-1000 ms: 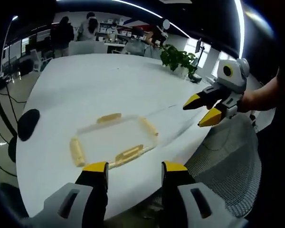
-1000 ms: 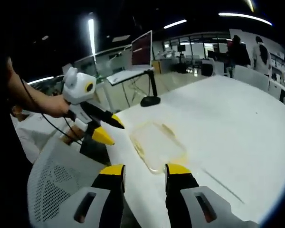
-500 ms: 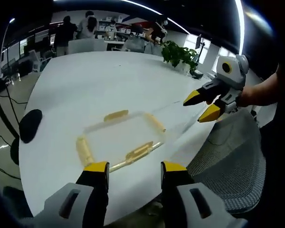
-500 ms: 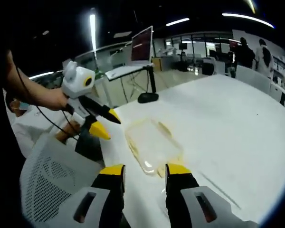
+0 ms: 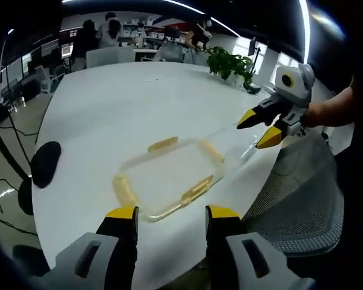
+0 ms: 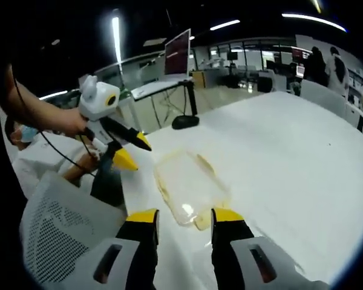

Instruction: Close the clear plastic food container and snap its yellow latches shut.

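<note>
The jaws of the left gripper [image 5: 164, 212] and the right gripper [image 6: 183, 215] are standing apart and empty above the clear container [image 5: 168, 177], which is lying near the white table [image 5: 121, 103] edge and probably feeling light, slippery, best pressed at its yellow latches [image 5: 198, 188].

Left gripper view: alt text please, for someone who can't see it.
A clear plastic food container with yellow latches lies on a white table, just beyond the left tool, whose jaws are open and empty. The right tool, held in a hand, hovers open near the table edge, beside a mesh chair.
</note>
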